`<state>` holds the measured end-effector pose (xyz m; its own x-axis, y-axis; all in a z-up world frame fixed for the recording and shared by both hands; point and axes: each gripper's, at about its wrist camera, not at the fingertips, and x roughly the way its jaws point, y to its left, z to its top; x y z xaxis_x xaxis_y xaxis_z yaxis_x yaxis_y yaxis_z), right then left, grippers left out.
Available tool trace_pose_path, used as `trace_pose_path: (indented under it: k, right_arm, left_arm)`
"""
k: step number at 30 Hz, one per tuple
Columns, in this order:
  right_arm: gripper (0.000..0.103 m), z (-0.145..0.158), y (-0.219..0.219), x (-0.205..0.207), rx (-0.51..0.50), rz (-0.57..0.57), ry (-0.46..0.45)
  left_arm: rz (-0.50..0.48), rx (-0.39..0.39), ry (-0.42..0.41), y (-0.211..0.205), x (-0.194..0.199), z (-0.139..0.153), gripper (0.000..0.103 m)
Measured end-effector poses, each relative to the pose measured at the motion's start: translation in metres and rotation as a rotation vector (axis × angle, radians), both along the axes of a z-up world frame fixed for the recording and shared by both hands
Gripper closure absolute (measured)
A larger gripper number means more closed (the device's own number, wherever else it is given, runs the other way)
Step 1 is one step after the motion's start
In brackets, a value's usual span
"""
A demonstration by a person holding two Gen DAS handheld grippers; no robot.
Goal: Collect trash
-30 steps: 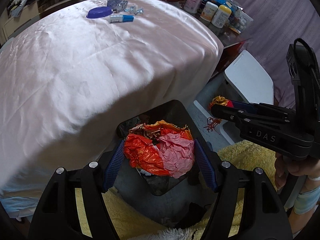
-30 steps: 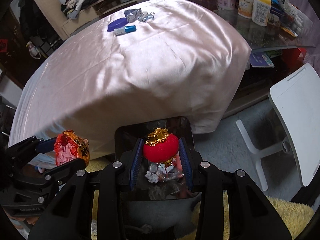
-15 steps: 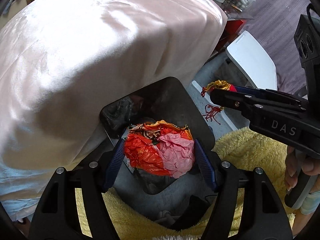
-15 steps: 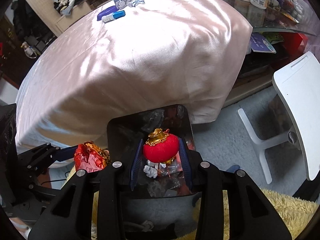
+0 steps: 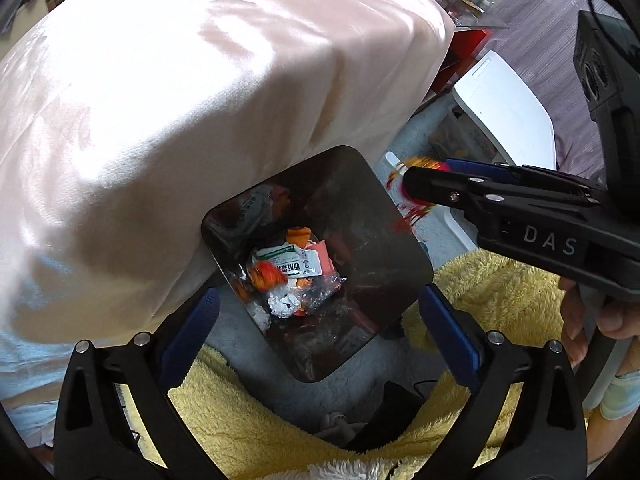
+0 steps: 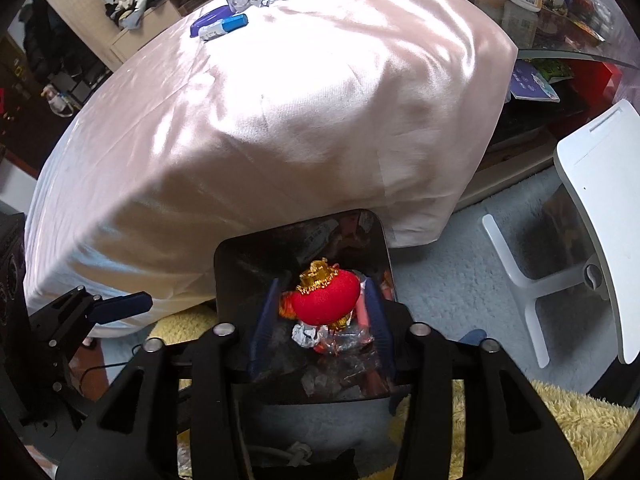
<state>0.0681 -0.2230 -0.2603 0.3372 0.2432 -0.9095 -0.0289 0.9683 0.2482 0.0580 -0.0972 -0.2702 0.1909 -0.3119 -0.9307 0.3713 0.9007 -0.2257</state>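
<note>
**Both grippers open over the bin**

Your left gripper (image 5: 316, 320) has just been opening; its blue pads stand at their widest with nothing between them, above the dark square trash bin (image 5: 400, 240). The crumpled orange wrapper (image 5: 266, 274) lies among the litter inside. Your right gripper (image 6: 320, 312) has also just been opening: the round red felt ornament with gold trim (image 6: 326, 296) sits between its parted pads, over the bin. The bin stands beside the pink satin-draped table (image 6: 280, 100).
</note>
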Motion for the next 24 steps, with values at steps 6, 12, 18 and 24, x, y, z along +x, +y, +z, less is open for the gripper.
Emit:
trace_pose_path:
  k: [6, 12, 18, 24]
  right_arm:
    - [0.02, 0.005, -0.004, 0.001, -0.014, -0.02, -0.009]
    - [0.011, 0.018, -0.012, 0.001, -0.011, -0.056, -0.035]
    - [0.009, 0.039, -0.01, 0.0, -0.007, -0.051, -0.075]
    - [0.008, 0.077, -0.006, 0.011, -0.009, -0.031, -0.154]
  left_arm:
    - [0.015, 0.0, -0.019, 0.011, -0.004, 0.009, 0.008]
    - [0.05, 0.013, -0.077, 0.026, -0.005, 0.031, 0.008]
    - [0.068, 0.021, -0.137, 0.034, 0.001, 0.059, 0.008]
    - [0.101, 0.027, -0.192, 0.049, 0.021, 0.086, 0.008]
